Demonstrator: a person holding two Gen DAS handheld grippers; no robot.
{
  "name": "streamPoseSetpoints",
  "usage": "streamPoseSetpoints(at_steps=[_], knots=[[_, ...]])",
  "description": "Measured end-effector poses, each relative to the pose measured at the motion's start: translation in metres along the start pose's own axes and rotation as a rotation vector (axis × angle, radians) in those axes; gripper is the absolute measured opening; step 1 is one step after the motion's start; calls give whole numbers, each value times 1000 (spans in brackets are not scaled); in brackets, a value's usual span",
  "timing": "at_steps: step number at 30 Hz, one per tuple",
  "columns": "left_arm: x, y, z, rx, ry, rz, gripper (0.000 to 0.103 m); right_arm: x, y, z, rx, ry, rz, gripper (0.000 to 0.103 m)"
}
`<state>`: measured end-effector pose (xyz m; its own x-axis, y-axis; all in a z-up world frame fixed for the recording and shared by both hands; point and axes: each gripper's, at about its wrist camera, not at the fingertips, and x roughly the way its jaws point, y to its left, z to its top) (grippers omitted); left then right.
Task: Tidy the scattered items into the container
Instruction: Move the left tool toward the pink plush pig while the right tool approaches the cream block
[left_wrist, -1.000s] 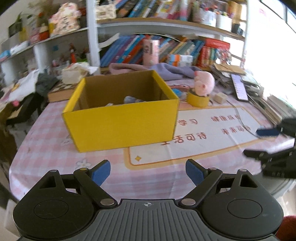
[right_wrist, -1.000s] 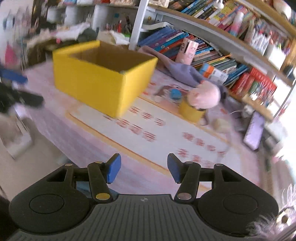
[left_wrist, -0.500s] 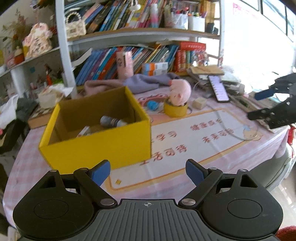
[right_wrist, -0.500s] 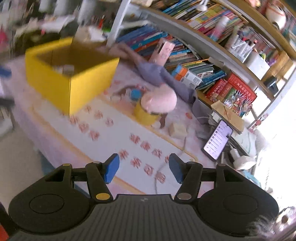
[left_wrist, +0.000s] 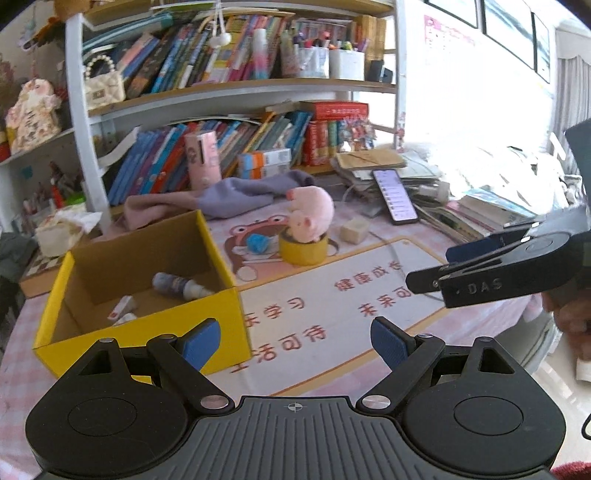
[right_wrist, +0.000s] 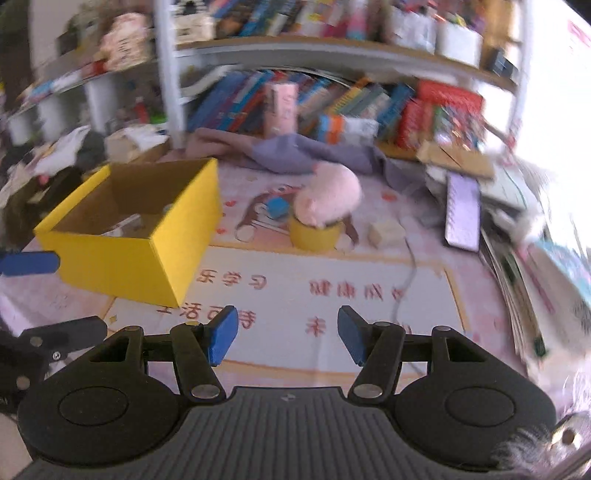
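Altogether two claws, both empty. Left claw (left_wrist: 295, 341) spread wide above the surface (left_wrist: 424, 317); right claw (right_wrist: 283, 334) parted less widely, having just been opening, nothing between its blue pads. One yellow box (left_wrist: 147, 310) at the left of the surface, holding one small bottle (left_wrist: 181, 287) lying on its side and two small white pieces, too small to tell. Still outside the box: one pink plush pig (left_wrist: 310, 214) sitting on one yellow tape roll (left_wrist: 303, 249), one blue ball (left_wrist: 256, 243) just beside the roll, one pale cube (left_wrist: 354, 229) near it. Box contents clear only from the left wrist view; right wrist view blurred, showing the left claw at its left edge. Readable only in the left wrist view: "DAS" on the right claw's side.
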<state>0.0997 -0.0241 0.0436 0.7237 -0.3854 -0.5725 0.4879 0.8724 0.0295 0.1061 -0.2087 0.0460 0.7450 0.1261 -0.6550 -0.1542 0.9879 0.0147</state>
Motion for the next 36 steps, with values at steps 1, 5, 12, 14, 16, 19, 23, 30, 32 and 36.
streamPoseSetpoints(at_steps=[1,5,12,14,16,19,23,30,32,36], knots=[[2,-2,0,0,0,-5,91,-1,-2,-3,20,1,-16,58],[12,-12,6,-9,0,-22,91,-3,-16,-12,87,5,-62,58],[34,-27,23,13,-14,-36,91,5,-41,-3,88,-12,-101,58],[42,-30,30,12,-17,-33,91,10,-48,2,79,-19,-100,58],[53,-34,37,10,-18,-28,91,18,-56,8,70,-20,-93,58],[70,-40,48,5,-16,-18,91,32,-70,20,58,-16,-77,59],[98,-46,66,-7,0,0,91,54,-92,37,33,-6,-60,59],[155,-51,90,-53,52,66,91,97,-134,61,-11,8,-33,60],[169,-51,97,-62,62,92,91,111,-145,66,-28,20,-25,60],[195,-53,111,-70,81,141,91,138,-162,73,-74,35,-3,60]])
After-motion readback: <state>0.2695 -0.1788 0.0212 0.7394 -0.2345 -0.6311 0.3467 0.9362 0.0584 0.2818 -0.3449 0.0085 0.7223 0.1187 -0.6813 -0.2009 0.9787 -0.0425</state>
